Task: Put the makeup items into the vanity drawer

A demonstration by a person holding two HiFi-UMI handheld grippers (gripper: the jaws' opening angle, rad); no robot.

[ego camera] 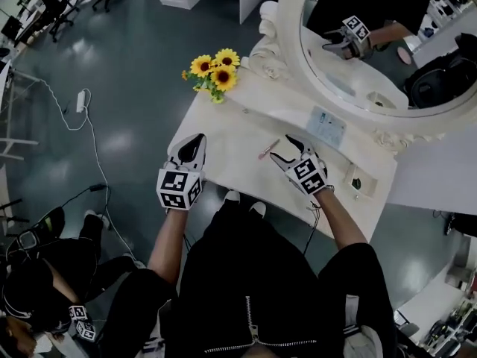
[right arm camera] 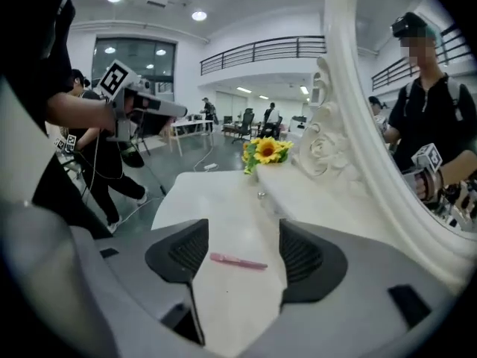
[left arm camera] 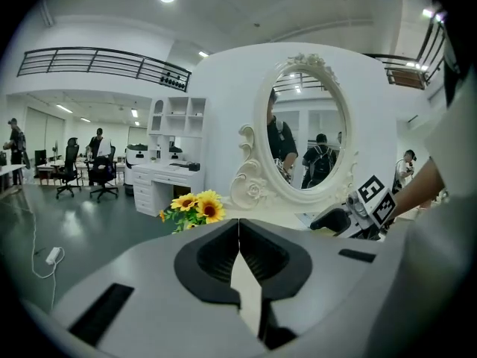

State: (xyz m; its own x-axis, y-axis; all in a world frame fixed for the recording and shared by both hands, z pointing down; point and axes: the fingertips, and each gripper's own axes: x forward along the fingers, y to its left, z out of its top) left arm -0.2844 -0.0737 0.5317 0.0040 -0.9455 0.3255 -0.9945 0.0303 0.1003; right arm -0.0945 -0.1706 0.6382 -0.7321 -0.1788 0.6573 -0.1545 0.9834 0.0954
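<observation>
A thin pink makeup pencil [ego camera: 269,149] lies on the white vanity top [ego camera: 231,155]. My right gripper [ego camera: 283,150] is open just to its right, low over the top. In the right gripper view the pencil [right arm camera: 237,260] lies crosswise between the spread jaws of the right gripper [right arm camera: 242,248], untouched. My left gripper [ego camera: 197,139] hovers at the vanity's left front edge. In its own view the left gripper [left arm camera: 238,226] has its jaws closed together with nothing in them. No open drawer is visible.
An oval mirror [ego camera: 298,47] in an ornate white frame stands at the back. Sunflowers [ego camera: 215,71] sit at the back left corner. A pale blue flat case [ego camera: 326,127] and a small white box [ego camera: 358,183] lie to the right. A person [ego camera: 37,289] crouches on the floor at left.
</observation>
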